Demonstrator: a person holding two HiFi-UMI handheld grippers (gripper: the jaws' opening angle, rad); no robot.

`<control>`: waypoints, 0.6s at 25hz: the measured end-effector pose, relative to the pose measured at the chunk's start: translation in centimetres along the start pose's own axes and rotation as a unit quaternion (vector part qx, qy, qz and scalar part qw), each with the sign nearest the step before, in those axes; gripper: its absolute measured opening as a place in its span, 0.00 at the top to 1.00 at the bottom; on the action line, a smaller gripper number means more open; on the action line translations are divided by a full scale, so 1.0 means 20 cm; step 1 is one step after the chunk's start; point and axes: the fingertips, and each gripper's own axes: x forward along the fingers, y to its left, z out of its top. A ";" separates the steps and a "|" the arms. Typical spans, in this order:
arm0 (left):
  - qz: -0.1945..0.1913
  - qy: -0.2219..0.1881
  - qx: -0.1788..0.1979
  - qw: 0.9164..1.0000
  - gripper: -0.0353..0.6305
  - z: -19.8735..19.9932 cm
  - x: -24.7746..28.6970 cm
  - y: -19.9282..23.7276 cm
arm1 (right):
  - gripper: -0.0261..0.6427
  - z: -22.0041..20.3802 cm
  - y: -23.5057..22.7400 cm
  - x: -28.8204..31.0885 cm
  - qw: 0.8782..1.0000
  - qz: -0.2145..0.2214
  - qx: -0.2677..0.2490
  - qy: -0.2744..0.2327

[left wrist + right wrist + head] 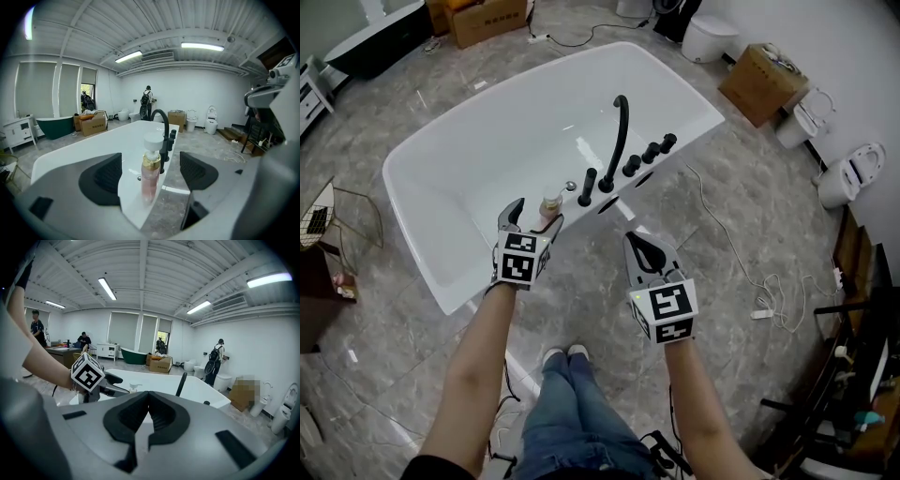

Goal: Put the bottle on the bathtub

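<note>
The bottle [150, 176], pink with a gold collar and a white pump cap, stands upright on the near rim of the white bathtub [403, 173]. It is just beside the short black handle at the end of the tap set. Its foot is blurred in the left gripper view, so it only appears to rest flat on the rim.

The left tool [536, 214] is held level at that rim. Its two dark pads are spread wide, one on either side of the bottle, with a clear gap between each pad and the glass. It grips nothing.

The right tool [645, 251] is over the grey marble floor [741, 216], off to the right of the bottle and apart from the tub. Its pads are pressed together with nothing between them.

A tall curved black faucet [619, 131] rises from the same rim. A row of black knobs [649, 152] runs away from it toward the tub's far corner. On the floor beyond the tub sits a cardboard box [757, 82], and a white cable [750, 281] trails across the tiles to the right. The person's legs [572, 412], in blue jeans, show at the bottom of the head view.
</note>
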 end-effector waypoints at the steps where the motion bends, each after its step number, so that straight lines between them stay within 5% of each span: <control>1: 0.001 -0.002 0.000 1.000 0.39 0.02 -0.03 0.00 | 0.94 0.02 0.00 -0.01 1.000 0.002 -0.001 -0.002; 15: 0.022 -0.046 -0.002 0.999 0.39 0.34 -0.45 -0.03 | 0.94 0.36 0.08 -0.22 0.999 0.002 -0.012 -0.048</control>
